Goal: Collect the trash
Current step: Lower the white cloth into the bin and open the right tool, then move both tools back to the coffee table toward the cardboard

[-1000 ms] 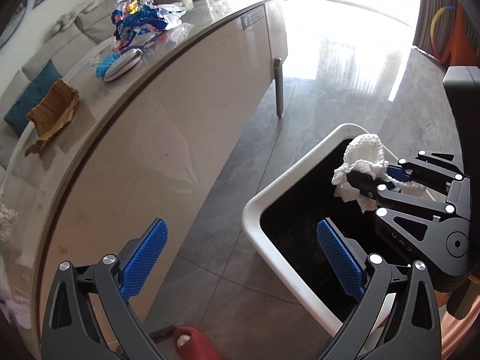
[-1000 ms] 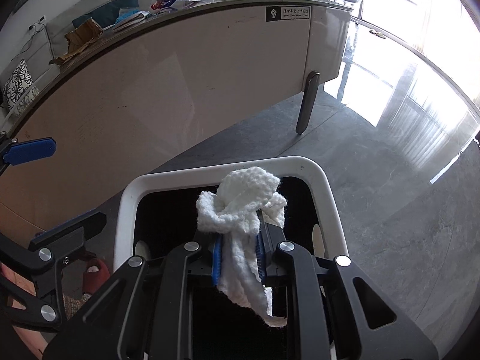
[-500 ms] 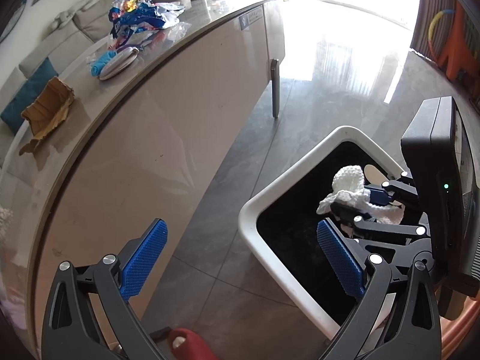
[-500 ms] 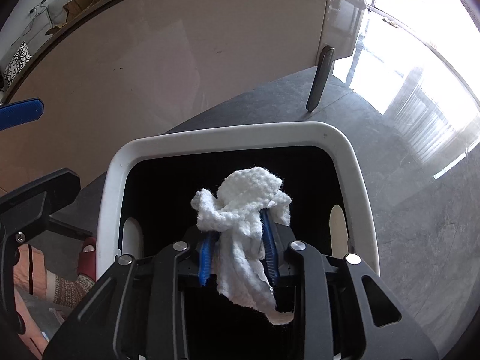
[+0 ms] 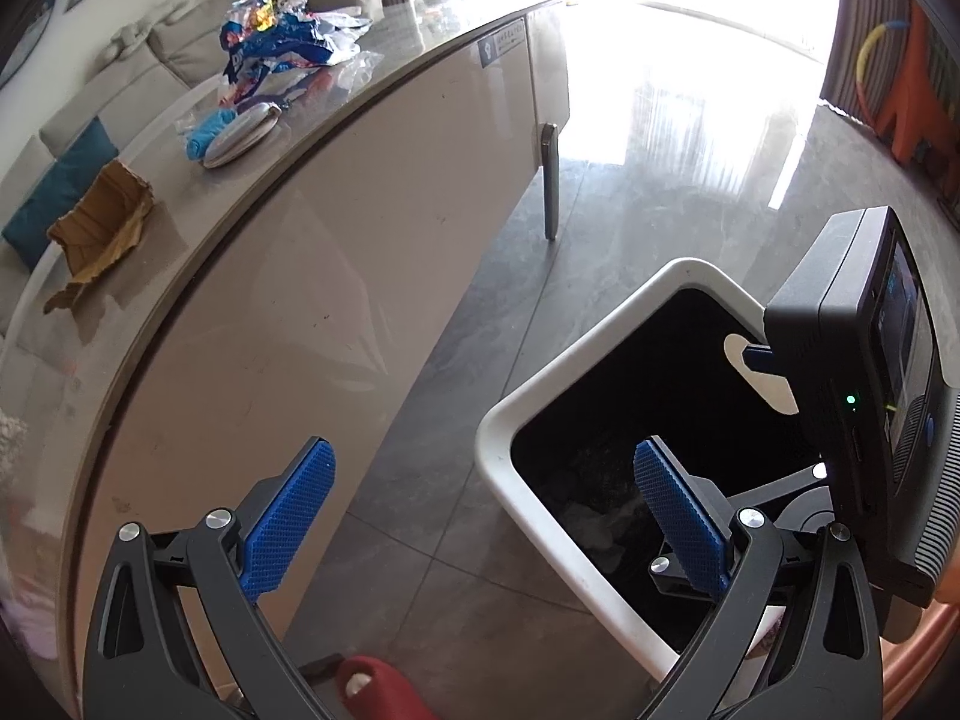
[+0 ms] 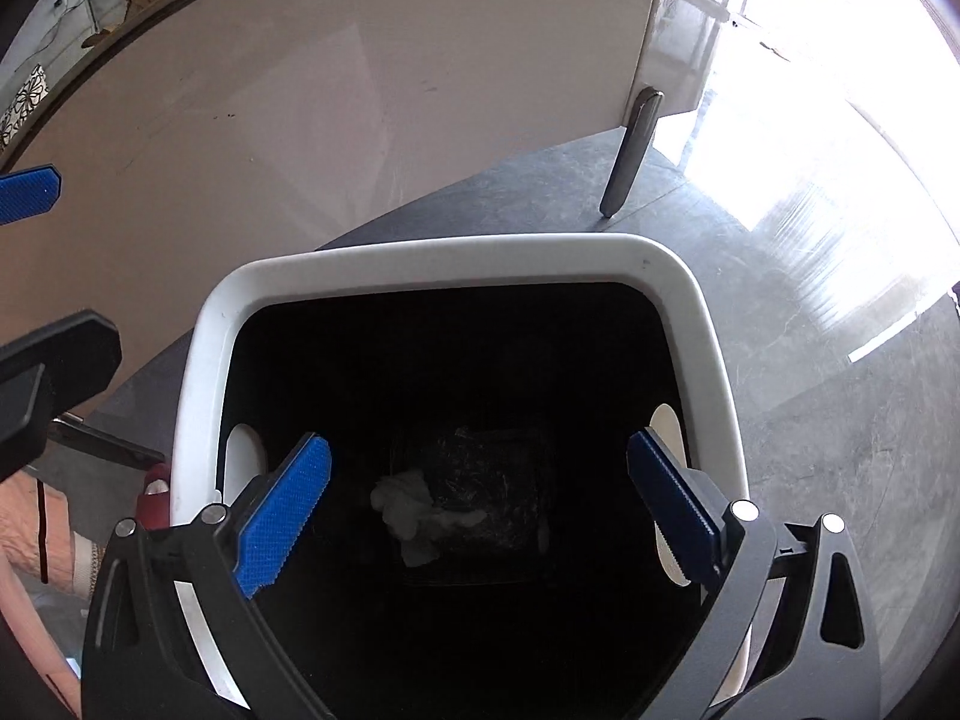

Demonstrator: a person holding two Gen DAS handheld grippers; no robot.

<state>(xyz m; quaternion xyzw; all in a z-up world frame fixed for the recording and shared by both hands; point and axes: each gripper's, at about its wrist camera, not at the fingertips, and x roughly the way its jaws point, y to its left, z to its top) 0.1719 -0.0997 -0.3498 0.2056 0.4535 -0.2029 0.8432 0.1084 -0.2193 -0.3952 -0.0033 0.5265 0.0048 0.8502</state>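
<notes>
White rag (image 6: pixel 420 510) on bin (image 6: pixel 432 255) bottom, below right gripper (image 6: pixel 480 504); jaws opening, empty.

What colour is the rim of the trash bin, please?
White, around a black inside; the trash bin shows best in the right wrist view.

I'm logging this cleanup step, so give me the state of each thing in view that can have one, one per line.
White bin: upright, uncovered, dark-lined.
White crumpled cloth: lying at the bin's bottom, free of both grippers.
Right hand-held gripper: over the bin, jaws opening, nothing between them.
Left hand-held gripper: open, empty, beside the bin.
Wrappers: piled on the counter.
Brown cardboard scrap: crumpled, on the counter.
</notes>
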